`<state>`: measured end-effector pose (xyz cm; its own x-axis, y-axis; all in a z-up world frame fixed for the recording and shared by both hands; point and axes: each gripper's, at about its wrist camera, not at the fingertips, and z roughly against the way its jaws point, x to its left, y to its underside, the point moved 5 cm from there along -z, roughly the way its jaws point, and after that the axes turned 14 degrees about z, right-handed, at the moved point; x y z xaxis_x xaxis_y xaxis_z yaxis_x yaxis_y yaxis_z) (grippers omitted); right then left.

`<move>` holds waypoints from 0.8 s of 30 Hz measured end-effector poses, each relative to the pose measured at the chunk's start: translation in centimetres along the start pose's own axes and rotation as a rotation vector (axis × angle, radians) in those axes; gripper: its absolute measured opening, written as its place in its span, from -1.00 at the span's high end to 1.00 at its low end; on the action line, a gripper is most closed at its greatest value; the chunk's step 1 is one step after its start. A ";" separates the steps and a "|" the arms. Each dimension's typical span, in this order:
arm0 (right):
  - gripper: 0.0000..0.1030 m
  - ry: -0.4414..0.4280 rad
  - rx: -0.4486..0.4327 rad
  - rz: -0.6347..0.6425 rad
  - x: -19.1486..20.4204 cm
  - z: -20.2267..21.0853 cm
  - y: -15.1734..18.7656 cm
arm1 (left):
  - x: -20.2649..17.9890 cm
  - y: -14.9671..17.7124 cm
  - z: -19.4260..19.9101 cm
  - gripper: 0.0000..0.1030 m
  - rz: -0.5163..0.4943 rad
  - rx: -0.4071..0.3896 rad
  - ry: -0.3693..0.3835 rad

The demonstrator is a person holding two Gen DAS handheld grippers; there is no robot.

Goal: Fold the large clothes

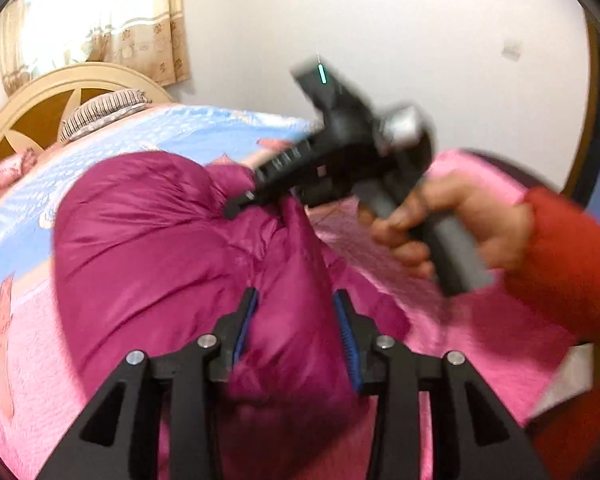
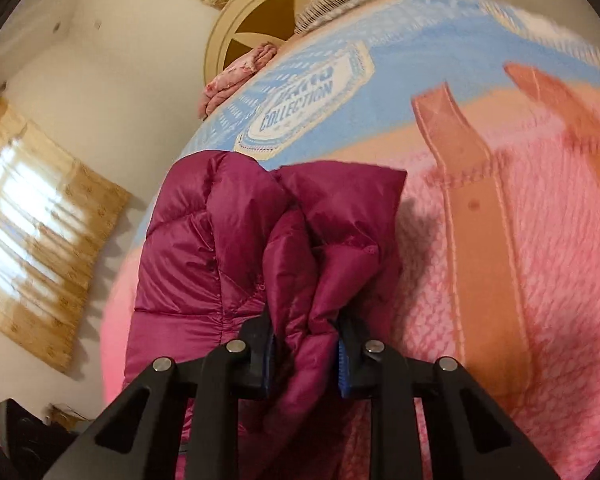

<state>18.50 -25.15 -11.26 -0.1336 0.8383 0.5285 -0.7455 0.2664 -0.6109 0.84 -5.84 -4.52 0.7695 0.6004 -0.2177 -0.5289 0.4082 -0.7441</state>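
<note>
So there's a magenta puffer jacket bunched up on a bed, lying on a pink and blue blanket with a "COLLECTION" badge printed on it. From the left wrist camera, the left gripper has its fingers either side of a fat fold of the jacket, blue pads against the fabric, so it looks like it's gripping that puffy bit rather than hanging open. Same story on the other side: the right gripper has a scrunched-up wad of the jacket pinched between its fingers, closed on the cloth. You can also see that right gripper from the left camera, blurry, with its tip down at the jacket's upper edge, held by a hand coming out of a red sleeve. At the far end of the bed there's a round cream headboard, a striped pillow against it, and tan curtains over a bright window.
</note>
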 end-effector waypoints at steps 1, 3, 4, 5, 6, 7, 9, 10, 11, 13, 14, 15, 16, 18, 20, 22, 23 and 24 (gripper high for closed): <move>0.54 0.001 -0.004 -0.004 -0.2 -0.1 0.1 | 0.7 -0.1 1.5 -0.06 0.028 -0.015 0.028; 0.54 0.001 -0.012 -0.011 -0.7 -0.3 0.5 | 3.1 -1.0 4.8 -0.28 0.090 -0.094 0.025; 0.54 -0.007 -0.017 -0.019 -0.8 -0.4 0.6 | 4.1 -1.5 5.6 -0.33 0.110 -0.127 0.007; 0.54 -0.021 -0.025 -0.036 -1.1 -0.5 0.9 | 5.6 -2.3 6.5 -0.34 0.142 -0.166 -0.020; 0.54 -0.036 -0.033 -0.054 -1.4 -0.5 1.1 | 7.1 -3.2 6.7 -0.39 0.181 -0.192 -0.038; 0.55 -0.045 -0.039 -0.065 -1.6 -0.5 1.3 | 8.7 -4.3 6.5 -0.45 0.226 -0.209 -0.050; 0.57 -0.059 -0.055 -0.084 -2.0 -0.4 1.6 | 11.2 -6.3 5.1 -0.45 0.296 -0.223 -0.072; 0.58 -0.056 -0.060 -0.082 -2.0 -0.4 1.7 | 12.6 -7.4 3.7 -0.45 0.336 -0.220 -0.098; 0.58 -0.050 -0.065 -0.079 -1.9 -0.3 1.8 | 13.3 -7.7 2.8 -0.45 0.364 -0.214 -0.112; 0.58 -0.038 -0.072 -0.075 -1.9 -0.2 2.0 | 14.7 -9.0 -0.5 -0.45 0.438 -0.172 -0.122; 0.58 -0.034 -0.076 -0.075 -1.9 -0.2 2.2 | 14.6 -9.5 -1.9 -0.45 0.455 -0.156 -0.122; 0.58 -0.034 -0.079 -0.076 -2.0 -0.1 2.4 | 14.8 -9.6 -2.4 -0.45 0.461 -0.150 -0.130; 0.58 -0.033 -0.083 -0.076 -2.0 -0.1 2.6 | 14.8 -9.9 -3.7 -0.45 0.461 -0.144 -0.150; 0.58 -0.031 -0.091 -0.070 -2.0 0.1 2.9 | 14.2 -10.1 -6.0 -0.45 0.426 -0.116 -0.203; 0.58 -0.032 -0.094 -0.073 -1.9 0.3 3.0 | 13.7 -9.7 -8.2 -0.45 0.360 -0.071 -0.283; 0.58 -0.043 -0.100 -0.076 -1.9 0.4 3.3 | 13.8 -9.0 -8.8 -0.58 0.326 -0.040 -0.332; 0.58 -0.048 -0.106 -0.075 -1.9 0.5 3.4 | 13.9 -8.5 -9.4 -0.61 0.321 -0.022 -0.349; 0.59 -0.049 -0.111 -0.071 -1.9 0.5 3.6 | 13.9 -8.1 -9.8 -0.67 0.313 -0.011 -0.359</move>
<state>15.75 -26.04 -14.17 -0.1168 0.7919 0.5993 -0.6779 0.3775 -0.6308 19.32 -7.54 -7.74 0.4006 0.8936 -0.2023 -0.7105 0.1636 -0.6845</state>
